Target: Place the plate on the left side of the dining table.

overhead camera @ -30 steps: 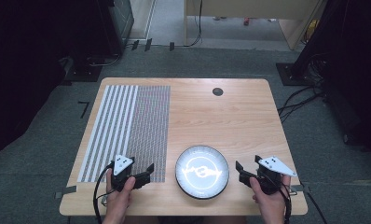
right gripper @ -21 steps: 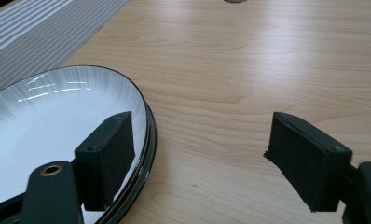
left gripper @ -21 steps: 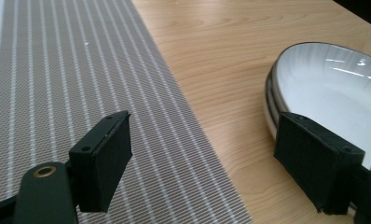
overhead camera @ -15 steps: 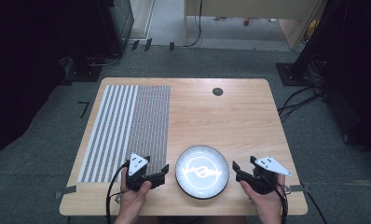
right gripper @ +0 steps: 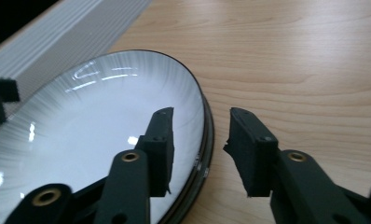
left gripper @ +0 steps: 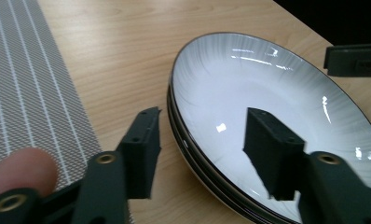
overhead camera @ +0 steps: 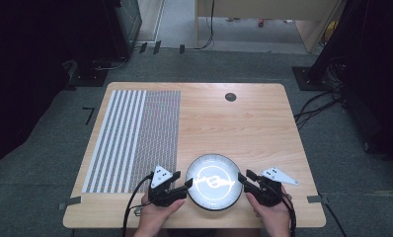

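A white plate with a dark rim (overhead camera: 214, 181) sits near the front edge of the wooden table (overhead camera: 244, 123); a second rim under it in the left gripper view suggests stacked plates (left gripper: 267, 107). My left gripper (overhead camera: 187, 183) is open, its jaws straddling the plate's left rim (left gripper: 174, 126), one over the plate, one outside. My right gripper (overhead camera: 244, 178) is open too, its jaws standing on either side of the plate's right rim (right gripper: 207, 126). Neither pair of jaws presses on the rim. A hand holds each gripper from below.
A grey striped placemat (overhead camera: 135, 138) covers the table's left part, close to my left gripper. A small dark round hole (overhead camera: 230, 97) lies near the far edge. Bare wood spreads behind and right of the plate. Dark cabinets and cables stand beyond the table.
Both grippers have moved inward toward the plate, and their open jaws now stand over its left and right rims. The plate has not moved.
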`<state>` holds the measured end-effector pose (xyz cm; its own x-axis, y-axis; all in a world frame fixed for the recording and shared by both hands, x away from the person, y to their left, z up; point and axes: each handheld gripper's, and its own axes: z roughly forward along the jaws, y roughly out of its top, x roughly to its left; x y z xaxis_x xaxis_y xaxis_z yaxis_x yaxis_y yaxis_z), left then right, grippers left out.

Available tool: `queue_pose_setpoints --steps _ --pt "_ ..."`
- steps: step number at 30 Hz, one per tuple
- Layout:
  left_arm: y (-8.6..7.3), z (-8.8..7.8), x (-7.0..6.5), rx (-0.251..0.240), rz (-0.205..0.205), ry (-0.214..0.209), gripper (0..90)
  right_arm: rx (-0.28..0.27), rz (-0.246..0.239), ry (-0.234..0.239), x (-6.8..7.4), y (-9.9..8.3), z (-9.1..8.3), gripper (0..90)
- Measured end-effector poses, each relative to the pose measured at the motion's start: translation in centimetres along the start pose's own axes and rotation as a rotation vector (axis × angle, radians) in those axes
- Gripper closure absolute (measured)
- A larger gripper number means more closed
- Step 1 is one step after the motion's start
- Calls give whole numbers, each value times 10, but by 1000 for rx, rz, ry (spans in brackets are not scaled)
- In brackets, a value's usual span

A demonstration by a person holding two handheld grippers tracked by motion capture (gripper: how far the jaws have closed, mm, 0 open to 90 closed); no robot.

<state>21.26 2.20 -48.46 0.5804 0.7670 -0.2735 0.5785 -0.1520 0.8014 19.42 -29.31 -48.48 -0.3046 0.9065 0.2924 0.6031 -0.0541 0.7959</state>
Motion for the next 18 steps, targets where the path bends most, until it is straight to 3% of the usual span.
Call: queue_pose_setpoints --steps 2,5,6,9,12,18 --pt "-1 2 -2 15 5 -6 541 -3 31 15 1 -2 2 665" --pt "-3 4 -3 26 8 -12 619 15 25 2 2 -4 5 703" --pt "-4 5 -4 34 12 10 642 35 31 3 3 -5 7 712" --pt "-4 5 -3 36 9 14 681 58 46 -19 5 -6 9 757" --pt "-6 4 -7 35 41 44 695 56 88 -43 5 -6 7 820" --pt "-7 4 -7 44 42 32 705 42 132 -31 2 -5 4 832"
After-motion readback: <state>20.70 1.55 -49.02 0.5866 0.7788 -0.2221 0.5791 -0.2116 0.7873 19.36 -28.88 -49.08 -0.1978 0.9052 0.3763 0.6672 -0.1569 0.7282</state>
